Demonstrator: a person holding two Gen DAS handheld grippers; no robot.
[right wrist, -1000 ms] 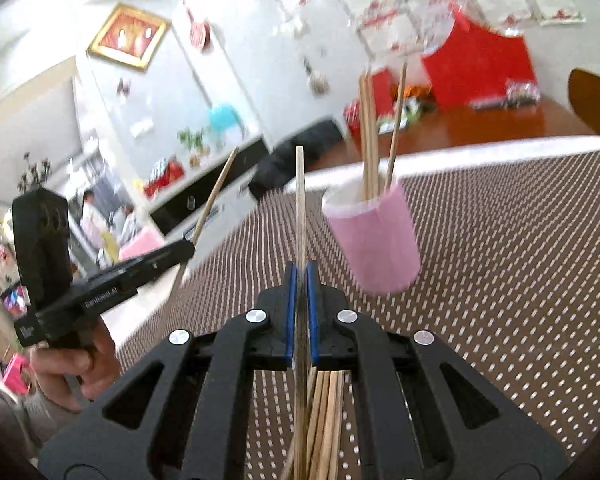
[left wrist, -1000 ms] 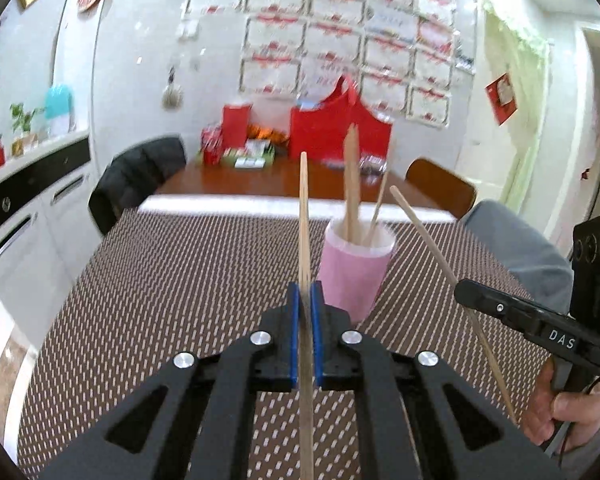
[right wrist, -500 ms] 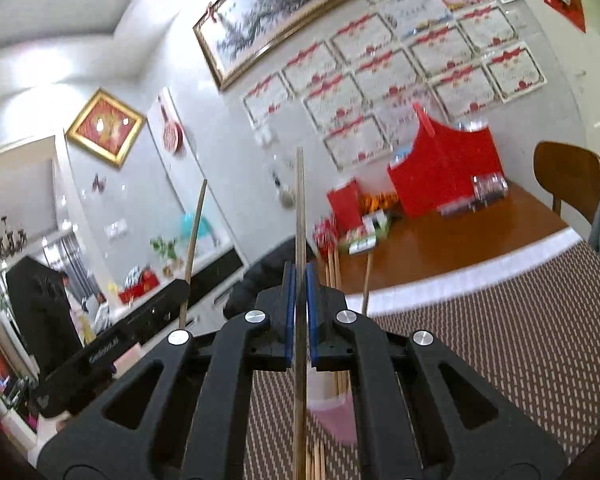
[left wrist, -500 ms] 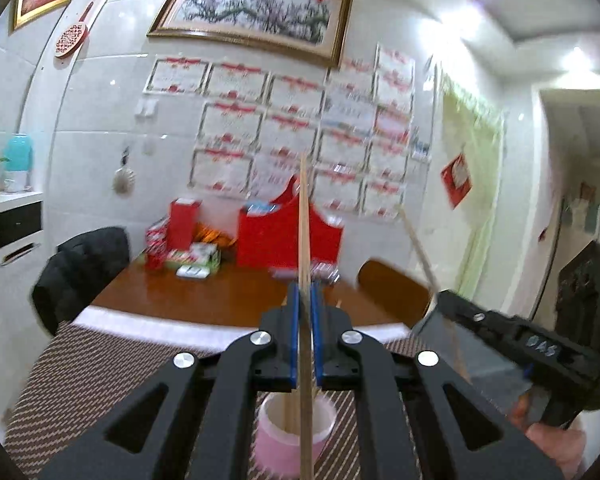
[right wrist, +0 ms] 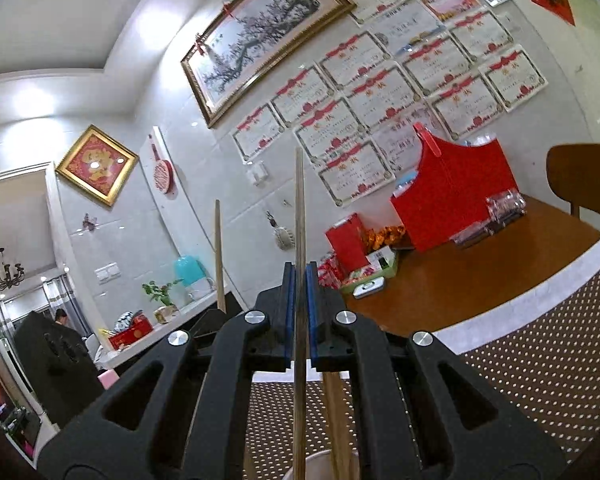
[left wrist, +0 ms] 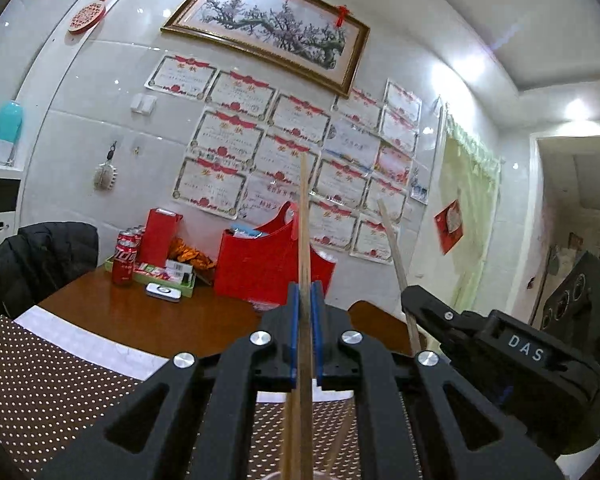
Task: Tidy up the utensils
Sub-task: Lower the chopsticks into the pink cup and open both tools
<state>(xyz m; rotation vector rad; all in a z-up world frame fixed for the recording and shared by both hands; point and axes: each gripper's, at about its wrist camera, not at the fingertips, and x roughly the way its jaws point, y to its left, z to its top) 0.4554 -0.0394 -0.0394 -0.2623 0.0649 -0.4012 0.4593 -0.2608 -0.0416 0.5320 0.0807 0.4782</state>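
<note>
Left gripper (left wrist: 305,332) pressed together on a chopstick (left wrist: 304,240), blue pads (left wrist: 294,332) pinching the wooden shaft on both sides. Chopstick upright, rising well above the pads against the certificates (left wrist: 228,152) on the wall and running down between the black arms toward the bottom edge. Directly below the gripper, a pale curved rim of the cup (left wrist: 276,475), barely in view at the frame's edge, with more thin sticks standing in it.

Right gripper (right wrist: 299,312) likewise clamped on a second chopstick (right wrist: 299,208), darker, upright, its lower part passing down into the white mouth of the cup (right wrist: 316,460) seen from above. Other chopsticks (right wrist: 336,412) leaning inside that cup, just beside the held one.

Seen from the left camera, right gripper (left wrist: 414,304) just right of the cup's spot, black, marked DAS, holding its stick tilted up and to the left. Seen from the right camera, only the far tip of the left gripper (right wrist: 210,322) and its stick left of the cup; pads hidden there.

Under the cup, dotted brown cloth (left wrist: 40,392) over the counter (left wrist: 148,320). Beyond the cup on that counter: red bag (left wrist: 260,264), red box (left wrist: 156,236), cola cans (left wrist: 125,258). Framed painting (left wrist: 272,28) above the certificates.
</note>
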